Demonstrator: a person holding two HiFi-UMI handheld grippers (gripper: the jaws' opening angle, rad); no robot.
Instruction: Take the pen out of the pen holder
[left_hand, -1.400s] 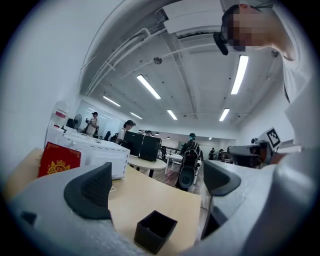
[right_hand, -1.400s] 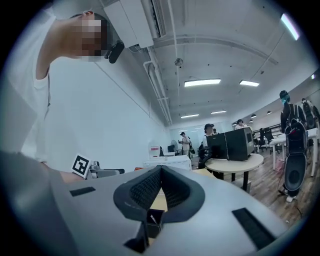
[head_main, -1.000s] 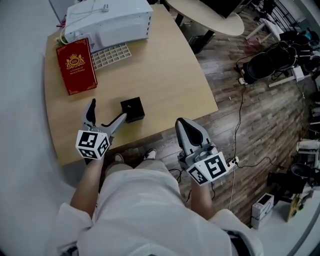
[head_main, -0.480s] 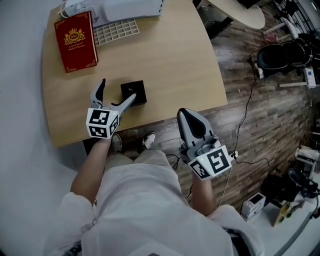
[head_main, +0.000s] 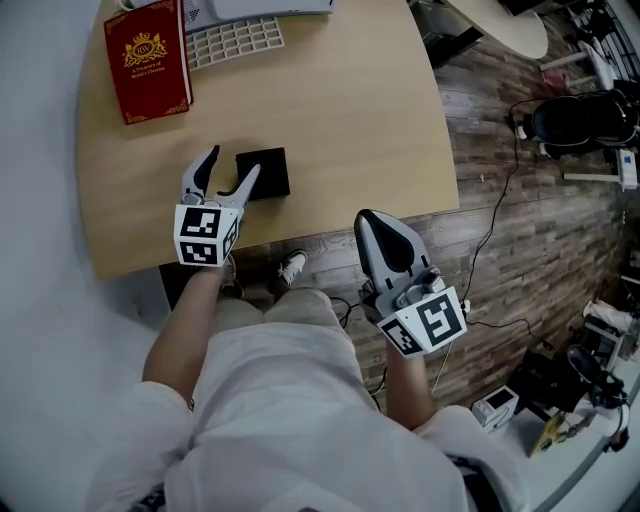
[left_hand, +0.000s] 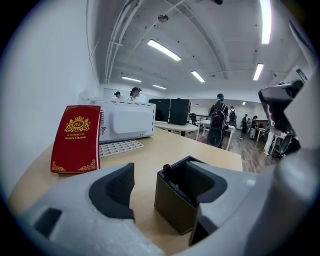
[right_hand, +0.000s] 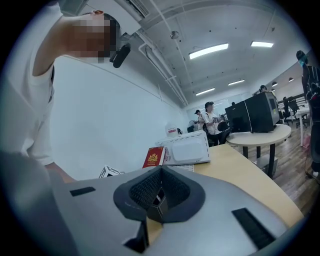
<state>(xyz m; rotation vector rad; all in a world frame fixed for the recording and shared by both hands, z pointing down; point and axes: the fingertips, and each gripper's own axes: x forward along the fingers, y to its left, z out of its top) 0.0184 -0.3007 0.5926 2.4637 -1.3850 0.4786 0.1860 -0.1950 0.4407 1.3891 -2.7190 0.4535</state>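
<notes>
The black square pen holder (head_main: 266, 172) stands on the wooden table (head_main: 350, 110) near its front edge. In the left gripper view the pen holder (left_hand: 176, 202) is close ahead, and a dark pen top (left_hand: 166, 169) shows at its left inner corner. My left gripper (head_main: 232, 166) is at the holder's left side, its right finger overlapping the holder's edge. Its jaws are closing, and the pads (left_hand: 118, 189) do not press on anything. My right gripper (head_main: 386, 240) is shut and empty, off the table's front edge above the floor.
A red book (head_main: 147, 60) lies at the table's far left, and beside it are a white grid tray (head_main: 232, 40) and a white appliance (left_hand: 127, 120). Cables run over the wooden floor (head_main: 520, 230) on the right. Several people stand far off in the room.
My left gripper has sunk toward the table beside the pen holder, and its jaws have narrowed. The right gripper has dropped a little and stays shut.
</notes>
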